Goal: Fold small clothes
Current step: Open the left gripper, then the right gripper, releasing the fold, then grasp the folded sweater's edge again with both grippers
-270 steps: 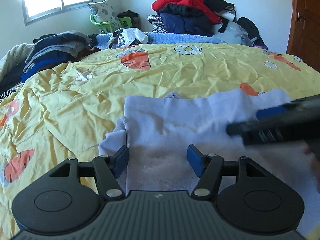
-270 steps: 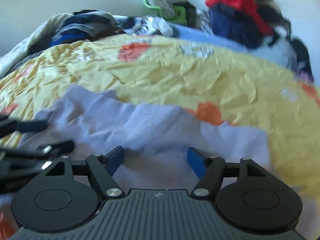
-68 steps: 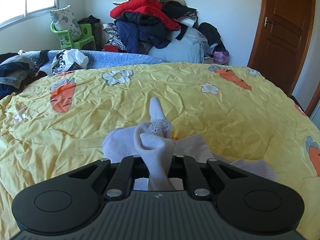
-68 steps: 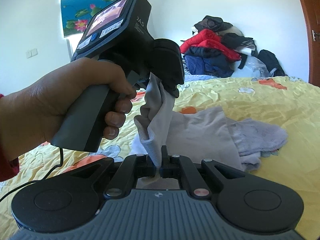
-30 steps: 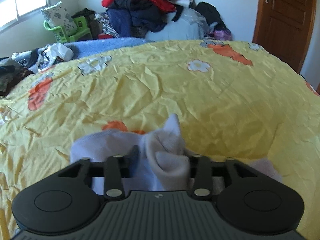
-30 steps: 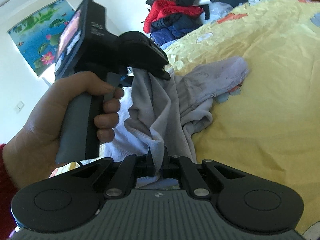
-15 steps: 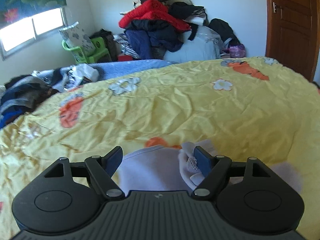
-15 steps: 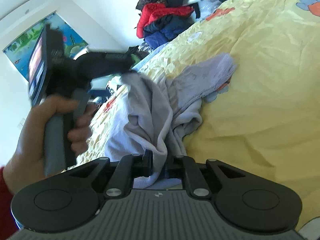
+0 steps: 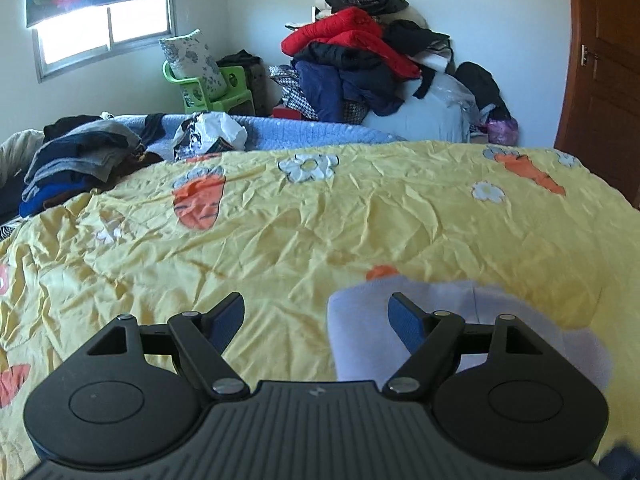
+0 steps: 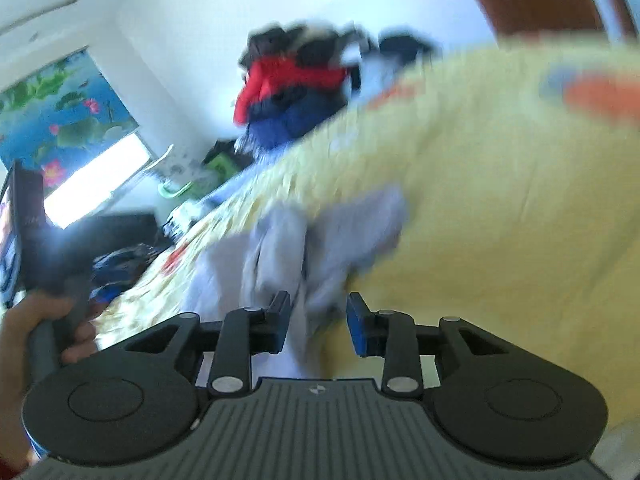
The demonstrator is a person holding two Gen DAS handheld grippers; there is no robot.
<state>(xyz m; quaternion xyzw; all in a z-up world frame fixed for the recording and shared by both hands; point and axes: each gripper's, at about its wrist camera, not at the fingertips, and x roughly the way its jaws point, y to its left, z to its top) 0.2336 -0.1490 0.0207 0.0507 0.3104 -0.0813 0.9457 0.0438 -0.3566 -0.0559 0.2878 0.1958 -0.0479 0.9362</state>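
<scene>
Left gripper (image 9: 316, 318): jaws wide apart, bare yellow bedspread (image 9: 280, 232) between them; the opening has only just finished, and nothing is held. Its right-side pad overlaps the near left edge of the pale lavender garment (image 9: 360, 328), which lies on the bedspread and runs off behind that finger toward the lower right; whether the pad touches the cloth cannot be told. Right gripper (image 10: 318, 320): jaws part open, just been opening; a fold of the same garment (image 10: 288, 248) hangs or lies between the pads, close to the left pad but not pinched by both. That view is heavily blurred, so fine contact cannot be told. From the right wrist view the garment heaps up in a rumpled bunch just beyond the jaws, on the bedspread. At that view's left edge a hand (image 10: 36, 328) holds the left gripper's grey handle, its dark body above, blurred. Further out in the left wrist view: carrot and daisy prints on the bedspread, a blue blanket (image 9: 304, 136) along the far edge of the bed, a stack of dark folded clothes (image 9: 76, 160) at far left, a white plastic bag (image 9: 212, 132) beside it. Beyond the bed, a green plastic chair (image 9: 208, 92) carrying a patterned cushion, a tall heap of clothes (image 9: 360, 56) topped with red against the wall, a window (image 9: 108, 28) with a lotus blind, and a brown door (image 9: 600, 80) at right.
</scene>
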